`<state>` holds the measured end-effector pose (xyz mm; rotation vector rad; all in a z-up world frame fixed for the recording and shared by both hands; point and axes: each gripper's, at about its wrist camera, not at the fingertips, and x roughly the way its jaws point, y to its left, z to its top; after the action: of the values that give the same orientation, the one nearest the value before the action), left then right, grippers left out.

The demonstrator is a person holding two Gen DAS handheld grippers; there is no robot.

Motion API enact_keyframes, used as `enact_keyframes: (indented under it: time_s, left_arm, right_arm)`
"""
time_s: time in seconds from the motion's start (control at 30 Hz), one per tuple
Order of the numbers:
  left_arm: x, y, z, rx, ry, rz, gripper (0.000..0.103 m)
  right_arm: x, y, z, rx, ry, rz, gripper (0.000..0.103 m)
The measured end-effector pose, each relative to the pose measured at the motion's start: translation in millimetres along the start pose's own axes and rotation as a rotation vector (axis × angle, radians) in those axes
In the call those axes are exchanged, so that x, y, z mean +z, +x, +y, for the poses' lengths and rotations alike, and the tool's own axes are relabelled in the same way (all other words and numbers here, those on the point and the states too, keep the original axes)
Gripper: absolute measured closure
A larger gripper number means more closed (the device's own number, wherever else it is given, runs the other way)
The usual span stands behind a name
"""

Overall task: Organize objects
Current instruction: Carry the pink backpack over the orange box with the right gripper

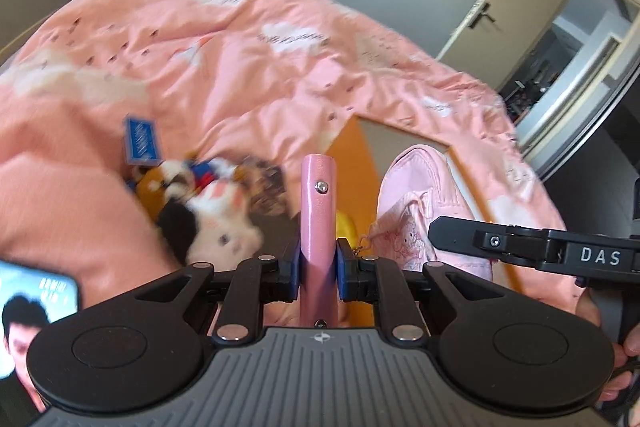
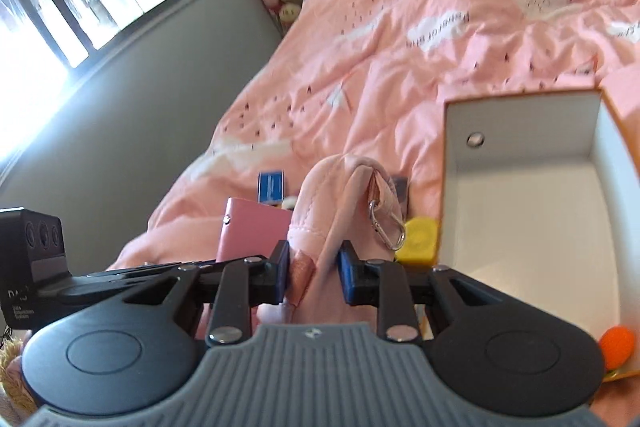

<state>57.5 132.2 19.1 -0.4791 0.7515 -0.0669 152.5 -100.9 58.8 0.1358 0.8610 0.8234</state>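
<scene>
My left gripper [image 1: 318, 267] is shut on a flat pink case [image 1: 317, 203] with metal studs, seen edge-on and lifted above the bed. My right gripper [image 2: 314, 269] is shut on a soft pink pouch [image 2: 332, 199] whose silver carabiner [image 2: 386, 227] hangs at its side. The two grippers are close together. In the left wrist view the pouch [image 1: 420, 203] sits right of the case, with the right gripper [image 1: 436, 235] side-on against it. The right wrist view has the case [image 2: 252, 231] left of the pouch, with the left gripper [image 2: 224, 263] at its lower edge.
An orange box with a white inside [image 2: 520, 167] stands open at the right, an orange ball [image 2: 618, 345] by its near corner. On the pink duvet [image 1: 240, 47] lie a plush toy [image 1: 212, 219], a blue card box [image 1: 142, 143] and a yellow object [image 2: 420, 239]. A lit phone screen [image 1: 36, 307] is at lower left.
</scene>
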Motion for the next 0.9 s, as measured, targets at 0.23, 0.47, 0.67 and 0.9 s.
enact_keyframes:
  time_s: [0.23, 0.47, 0.67, 0.9]
  left_arm:
    - [36.2, 9.4, -47.5, -0.121, 0.049, -0.001, 0.084]
    - [39.8, 68.1, -95.8, -0.140, 0.096, 0.097, 0.084]
    - [38.8, 105.0, -104.2, -0.056, 0.138, 0.138, 0.084]
    - [46.6, 129.8, -100.9, -0.008, 0.138, 0.175, 0.084]
  right_arm:
    - [21.1, -54.9, -33.9, -0.074, 0.004, -0.124, 0.076]
    - [20.8, -55.7, -95.8, -0.160, 0.053, -0.120, 0.076]
    - [4.0, -14.5, -141.2, -0.104, 0.171, -0.008, 0.076]
    - [-0.7, 35.2, -169.9, -0.054, 0.245, 0.093, 0.076]
